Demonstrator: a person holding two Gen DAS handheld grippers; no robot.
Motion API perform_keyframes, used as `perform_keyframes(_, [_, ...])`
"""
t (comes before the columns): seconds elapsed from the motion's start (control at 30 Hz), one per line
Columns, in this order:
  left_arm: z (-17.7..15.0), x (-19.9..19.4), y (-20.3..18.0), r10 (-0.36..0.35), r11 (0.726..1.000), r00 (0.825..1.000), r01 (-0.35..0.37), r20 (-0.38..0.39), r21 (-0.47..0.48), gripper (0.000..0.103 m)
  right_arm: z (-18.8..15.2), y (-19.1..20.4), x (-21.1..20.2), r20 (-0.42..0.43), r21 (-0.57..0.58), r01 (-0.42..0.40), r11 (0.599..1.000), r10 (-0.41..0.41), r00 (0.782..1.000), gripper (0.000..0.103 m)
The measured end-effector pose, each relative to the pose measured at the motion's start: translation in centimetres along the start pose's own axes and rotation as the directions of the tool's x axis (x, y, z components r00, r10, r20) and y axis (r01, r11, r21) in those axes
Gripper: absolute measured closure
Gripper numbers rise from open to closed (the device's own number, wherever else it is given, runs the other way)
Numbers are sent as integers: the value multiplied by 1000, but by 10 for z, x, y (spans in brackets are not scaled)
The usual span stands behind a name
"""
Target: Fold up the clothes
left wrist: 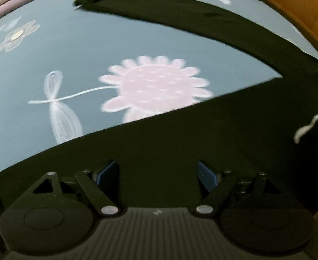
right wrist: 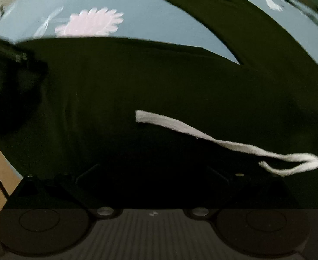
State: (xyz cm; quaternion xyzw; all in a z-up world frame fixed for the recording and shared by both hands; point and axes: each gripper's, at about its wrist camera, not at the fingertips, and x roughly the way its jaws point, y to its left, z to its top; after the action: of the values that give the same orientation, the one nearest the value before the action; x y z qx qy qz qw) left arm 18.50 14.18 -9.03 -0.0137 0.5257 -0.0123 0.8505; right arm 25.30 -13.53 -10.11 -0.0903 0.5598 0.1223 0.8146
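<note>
A blue flowered sheet (left wrist: 72, 49) lies under the dark garment (left wrist: 202, 134), spread flat with its white drawstring (right wrist: 202, 133) on top. The left gripper (left wrist: 158, 174) is released above the garment; the right gripper's (right wrist: 154, 173) state I cannot tell.

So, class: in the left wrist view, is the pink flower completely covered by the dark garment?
No, the pink flower shows almost whole above the dark garment.

Left hand-held gripper (left wrist: 158, 173) tilted steeply down, blue-padded jaws spread wide.
</note>
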Motion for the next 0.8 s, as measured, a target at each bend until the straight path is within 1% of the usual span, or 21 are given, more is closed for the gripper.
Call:
perform_keyframes(0.1, [-2,-3,24,46,999,999,-46,-5,-15,21,-1,0,-1,1,14,7,1000,-7,1000,0])
perform_keyframes(0.17, [-3,-6,40,93,995,996,-93,-9,-35,21,-1,1,-1,0,16,12,1000,-12,1000,0])
perform_keyframes(0.27, [-6,-12,65,130,984,991,-134,-38,-117,21,-3,1,-2,10,17,14,1000,-14,1000,0])
perform_keyframes(0.3, [-9,-17,70,134,980,990,-138,-41,-143,21,-4,1,-3,16,16,14,1000,-14,1000,0])
perform_keyframes(0.4, [-21,-31,67,102,986,994,-107,-39,-128,21,-8,0,-5,35,16,15,1000,-15,999,0])
perform_keyframes(0.5, [-40,-40,52,88,996,994,-89,-67,-19,21,-9,0,-5,45,19,16,1000,-17,999,0])
perform_keyframes(0.57, [-53,-40,50,84,996,990,-84,-110,4,21,-9,0,-5,51,21,16,1000,-17,999,0])
perform_keyframes(0.6, [-61,-39,52,83,996,987,-86,-141,-12,21,-9,-1,-4,52,21,16,1000,-17,998,0])
perform_keyframes(0.63, [-68,-41,55,86,995,984,-91,-153,-28,21,-9,-1,-4,53,21,15,1000,-16,998,0])
perform_keyframes(0.73, [-85,-49,63,97,992,980,-110,-173,-69,19,-10,-1,-3,56,19,14,1000,-15,998,0])
perform_keyframes(0.8, [-90,-51,66,106,989,976,-123,-190,-81,19,-9,-1,-2,58,18,14,1000,-15,998,0])
